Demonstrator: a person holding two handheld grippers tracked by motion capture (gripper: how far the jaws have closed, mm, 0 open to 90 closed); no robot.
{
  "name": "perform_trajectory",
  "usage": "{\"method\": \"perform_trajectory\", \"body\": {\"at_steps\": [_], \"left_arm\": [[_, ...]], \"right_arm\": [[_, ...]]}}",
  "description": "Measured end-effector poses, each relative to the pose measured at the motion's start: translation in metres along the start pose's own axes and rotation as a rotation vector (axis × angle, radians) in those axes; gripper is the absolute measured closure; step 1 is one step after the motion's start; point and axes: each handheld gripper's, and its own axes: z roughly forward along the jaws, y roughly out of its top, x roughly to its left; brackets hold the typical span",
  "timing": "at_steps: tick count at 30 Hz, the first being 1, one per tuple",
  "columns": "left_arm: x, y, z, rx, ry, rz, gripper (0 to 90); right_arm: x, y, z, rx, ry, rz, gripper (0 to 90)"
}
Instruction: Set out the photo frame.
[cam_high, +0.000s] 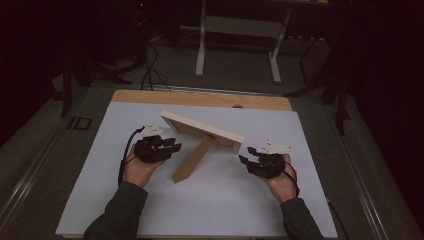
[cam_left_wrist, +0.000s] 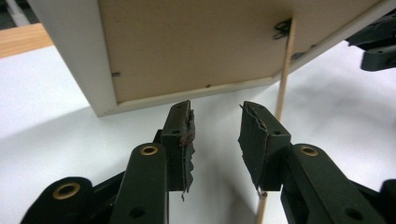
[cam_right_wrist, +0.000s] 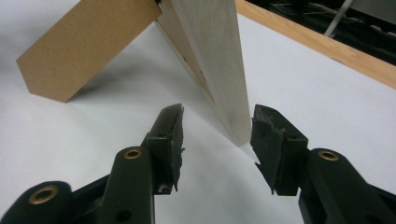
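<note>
Here we are over the white surface (cam_high: 210, 200), and dead centre of the high view stands the picture frame (cam_high: 200, 131), pale wood, propped up on its brown easel leg (cam_high: 193, 159), which slants down toward the lower middle of the picture. The frame runs from upper left to right of centre, back side facing the person.

On the left of the high view, the left tongs (cam_high: 172, 145) sit just beside the frame's left end, cradled in the left hand (cam_high: 137, 170). From the left gripper view the left tongs (cam_left_wrist: 215, 128) are released: both jaws stand apart with bare white surface between them, and the frame's brown backing board (cam_left_wrist: 196, 44) hangs in the upper half, just beyond the tips, not touched. A thin wooden edge, the leg seen end-on, runs down the right of centre.

Over on the right, the right tongs (cam_high: 247, 157) hover near the frame's right end, with the right hand (cam_high: 282, 182) behind. In the right gripper view the right tongs (cam_right_wrist: 217, 126) are released as well, jaws wide, and the frame's pale wooden end (cam_right_wrist: 219, 60) drops into the gap between them, closer to the right jaw, with no pad pressing on it. The leg (cam_right_wrist: 86, 44) fills the upper left there.
</note>
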Motion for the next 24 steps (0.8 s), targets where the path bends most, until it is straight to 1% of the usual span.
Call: {"method": "perform_trajectory", "body": {"at_steps": [1,3,5,6,7,8,10,11,13,14,16,18,19,20,21,22,23,24], "left_arm": [[0.0,0.0,0.0,0.0,0.0,0.0,65.1],[0.002,0.003,0.0,-0.006,0.024,-0.004,66.5],[0.001,0.004,0.001,-0.01,0.045,0.004,68.5],[0.001,0.004,0.001,-0.01,0.045,0.004,69.4],[0.001,0.004,0.001,-0.008,0.055,0.01,69.4],[0.001,0.005,0.003,-0.011,0.065,0.011,70.8],[0.001,0.006,0.005,-0.015,0.068,0.008,72.5],[0.001,0.006,0.005,-0.015,0.068,0.008,72.9],[0.001,0.008,0.007,-0.022,0.07,0.005,73.7],[0.001,0.008,0.007,-0.022,0.072,0.004,75.1],[0.002,0.011,0.01,-0.023,0.085,-0.001,77.1],[0.003,0.013,0.011,-0.032,0.09,-0.005,80.9],[0.003,0.013,0.011,-0.032,0.09,-0.005,84.3],[0.003,0.013,0.012,-0.041,0.091,-0.012,88.1],[0.005,0.013,0.014,-0.056,0.097,-0.034,90.0],[0.005,0.013,0.015,-0.064,0.103,-0.044,90.0],[0.005,0.013,0.015,-0.064,0.103,-0.044,90.0],[0.006,0.014,0.017,-0.073,0.104,-0.051,90.0]], "right_arm": [[-0.001,-0.001,0.0,0.005,-0.001,0.0,53.4],[-0.003,-0.002,-0.001,0.008,-0.008,-0.007,53.6],[-0.005,-0.003,-0.003,0.005,-0.017,-0.01,55.7],[-0.006,-0.004,-0.003,0.005,-0.02,-0.008,55.7],[-0.006,-0.004,-0.003,0.005,-0.02,-0.008,57.0],[-0.009,-0.004,-0.005,0.006,-0.019,-0.013,63.3],[-0.01,-0.004,-0.006,0.007,-0.031,-0.024,68.6],[-0.01,-0.004,-0.006,0.007,-0.031,-0.024,68.6],[-0.011,-0.003,-0.006,0.01,-0.041,-0.033,73.8],[-0.012,-0.003,-0.007,0.006,-0.04,-0.036,79.0],[-0.014,-0.002,-0.007,-0.004,-0.052,-0.034,84.9],[-0.016,-0.001,-0.007,-0.016,-0.06,-0.008,89.8],[-0.016,-0.001,-0.007,-0.016,-0.06,-0.008,89.8],[-0.018,0.001,-0.005,-0.03,-0.057,0.023,90.0],[-0.02,0.002,-0.003,-0.034,-0.054,0.036,90.0],[-0.02,0.004,-0.002,-0.033,-0.051,0.041,90.0],[-0.02,0.004,-0.002,-0.033,-0.051,0.041,90.0],[-0.022,0.007,0.002,-0.038,-0.042,0.055,90.0]]}}
